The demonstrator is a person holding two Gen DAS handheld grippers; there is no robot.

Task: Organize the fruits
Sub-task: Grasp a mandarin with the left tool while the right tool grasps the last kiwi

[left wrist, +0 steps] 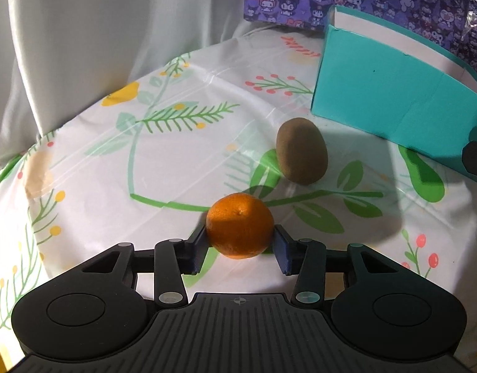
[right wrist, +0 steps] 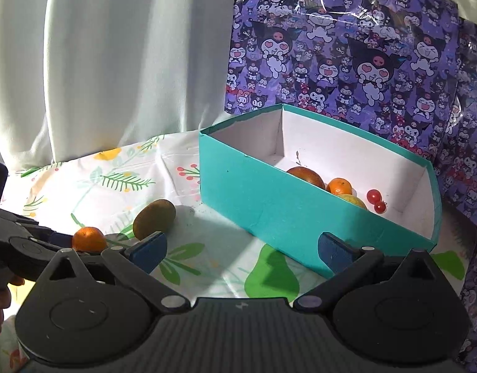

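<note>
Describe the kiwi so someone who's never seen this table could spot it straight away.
Find the open teal box on the floral tablecloth. On the cloth outside its long wall lies the kiwi. It is a dull brown egg shape, unlike the bright round orange nearby.

Home tabletop, floral tablecloth [left wrist: 207, 87], pale curtain [right wrist: 114, 62]

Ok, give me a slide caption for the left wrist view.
Left gripper shut on an orange, kiwi and teal box beyond.
</note>
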